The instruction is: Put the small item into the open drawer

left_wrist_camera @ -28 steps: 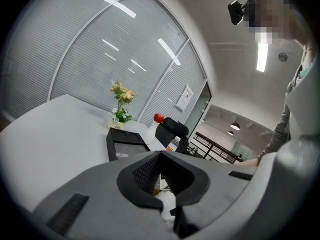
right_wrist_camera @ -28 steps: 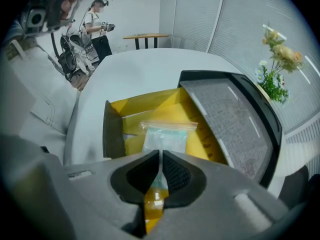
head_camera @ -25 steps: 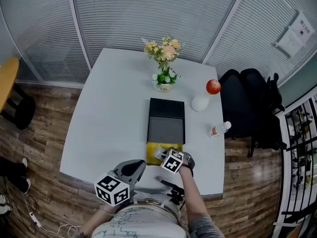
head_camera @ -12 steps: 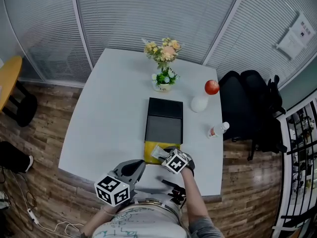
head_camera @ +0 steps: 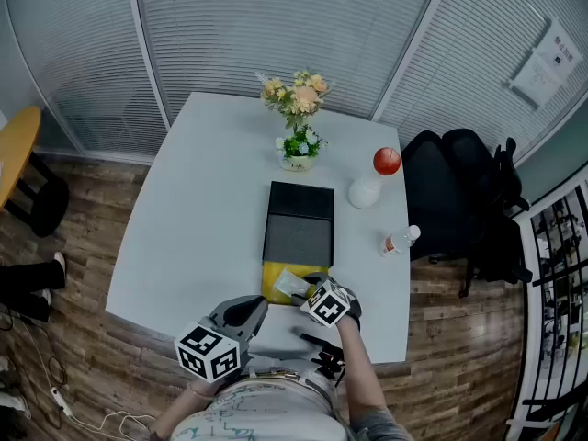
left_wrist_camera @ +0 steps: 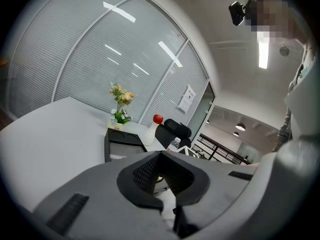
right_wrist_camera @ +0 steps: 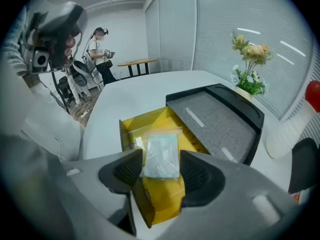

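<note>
The small item, a clear bag (right_wrist_camera: 161, 154) with a pale blue-green pad inside, lies in the open yellow drawer (right_wrist_camera: 150, 124) of a black box (right_wrist_camera: 215, 116). My right gripper (right_wrist_camera: 161, 173) hangs just above the drawer's near end, pointing steeply down. Its jaws have just been opening and stand wide. The bag shows in the gap between the pads (right_wrist_camera: 127, 171), and neither pad presses it. In the head view the right gripper (head_camera: 308, 292) sits at the drawer (head_camera: 272, 281). My left gripper (head_camera: 260, 305) is shut and empty, low at the table's near edge.
Behind the black box (head_camera: 299, 228) stand a flower pot (head_camera: 296, 150), a white vase with a red ball (head_camera: 367, 186) and a small bottle (head_camera: 397, 240). A black backpack on a chair (head_camera: 455, 200) is at the table's right. Another person stands far off (right_wrist_camera: 100, 54).
The right gripper's jaws have opened and it has lifted a little off the drawer, leaving the bag lying in it. The left gripper has stayed put.
</note>
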Demonstrator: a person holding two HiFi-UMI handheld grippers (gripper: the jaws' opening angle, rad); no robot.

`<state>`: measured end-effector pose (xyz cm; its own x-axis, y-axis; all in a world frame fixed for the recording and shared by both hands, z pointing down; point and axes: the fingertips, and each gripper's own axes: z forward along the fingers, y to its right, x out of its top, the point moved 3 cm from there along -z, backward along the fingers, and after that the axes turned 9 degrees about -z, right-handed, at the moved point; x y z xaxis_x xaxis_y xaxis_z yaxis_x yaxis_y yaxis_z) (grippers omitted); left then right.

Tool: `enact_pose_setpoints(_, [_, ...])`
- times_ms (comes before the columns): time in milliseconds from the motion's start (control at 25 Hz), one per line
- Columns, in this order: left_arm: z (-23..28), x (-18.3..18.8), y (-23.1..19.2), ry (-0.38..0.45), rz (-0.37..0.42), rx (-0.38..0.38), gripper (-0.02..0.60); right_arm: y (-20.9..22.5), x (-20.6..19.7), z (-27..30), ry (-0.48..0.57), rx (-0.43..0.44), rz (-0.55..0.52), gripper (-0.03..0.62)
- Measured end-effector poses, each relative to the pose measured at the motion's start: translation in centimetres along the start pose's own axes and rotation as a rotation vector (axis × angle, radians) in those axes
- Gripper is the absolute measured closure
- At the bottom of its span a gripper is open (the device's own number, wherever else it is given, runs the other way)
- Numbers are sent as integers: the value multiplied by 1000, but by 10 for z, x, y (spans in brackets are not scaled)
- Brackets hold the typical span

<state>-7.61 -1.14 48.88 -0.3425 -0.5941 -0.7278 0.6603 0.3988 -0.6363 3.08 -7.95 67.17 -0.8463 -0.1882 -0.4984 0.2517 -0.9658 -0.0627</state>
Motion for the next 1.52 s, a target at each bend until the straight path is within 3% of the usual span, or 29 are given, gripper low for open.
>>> enact_pose_setpoints(800, [20, -9, 13, -52, 40, -11, 584, -12, 1, -47, 101, -32, -40, 387])
enact_pose_setpoints(920, [21, -10, 14, -59, 46, -11, 583, -13, 2, -57, 107, -59, -59, 435])
enact_pose_setpoints(1000, [22, -11, 15, -62, 50, -12, 584, -13, 4, -63, 119, -79, -73, 502])
enact_pose_setpoints(1280, [28, -11, 16, -70, 58, -19, 584, -18, 20, -80, 160, -87, -128, 588])
enact_pose_setpoints(1520, [30, -11, 15, -74, 57, -23, 584, -23, 38, -100, 242, -104, -150, 591])
